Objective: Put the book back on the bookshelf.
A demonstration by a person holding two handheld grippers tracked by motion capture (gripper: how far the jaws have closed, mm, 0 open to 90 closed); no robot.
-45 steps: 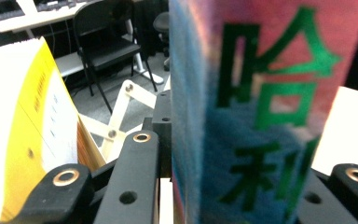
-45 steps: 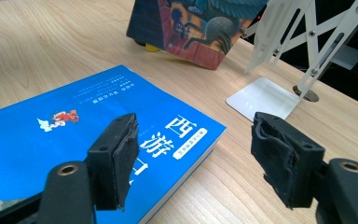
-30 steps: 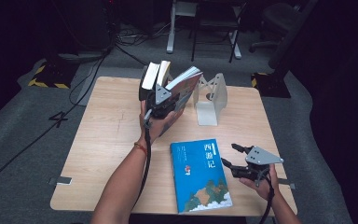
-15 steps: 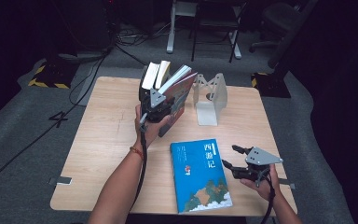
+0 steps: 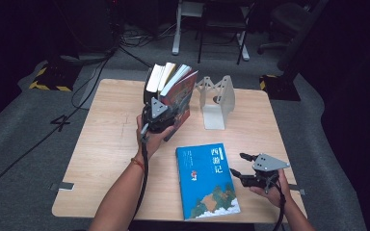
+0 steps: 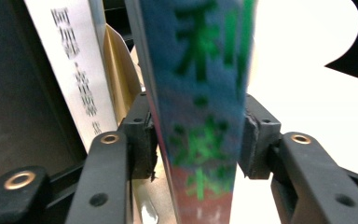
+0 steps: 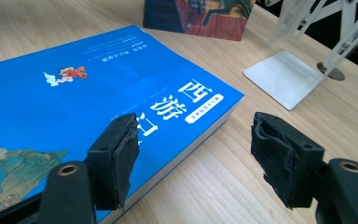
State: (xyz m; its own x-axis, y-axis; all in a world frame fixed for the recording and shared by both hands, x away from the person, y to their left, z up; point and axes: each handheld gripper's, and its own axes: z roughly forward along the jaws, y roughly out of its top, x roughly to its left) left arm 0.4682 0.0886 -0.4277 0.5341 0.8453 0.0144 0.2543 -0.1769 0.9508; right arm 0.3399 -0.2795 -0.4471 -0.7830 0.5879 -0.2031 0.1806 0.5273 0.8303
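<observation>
At twelve o'clock on the tabletop (image 5: 101,144), the left gripper (image 5: 158,115) has just been spreading its jaws off the leaning book (image 6: 200,116), now standing free between them. The book looks delivered to the row; the right gripper (image 5: 244,166) hovers, jaws spread, beside the blue book (image 5: 204,180).

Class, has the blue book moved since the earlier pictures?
No. The blue book lies flat in the same spot, and the gap between its far edge and the foot of the bookend is unchanged.

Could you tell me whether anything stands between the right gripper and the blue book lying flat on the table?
Nothing visible does. The right gripper is open at the near corner of the blue book, one jaw above its cover and the other above bare table. The bookend stands farther back, off to the side.
</observation>
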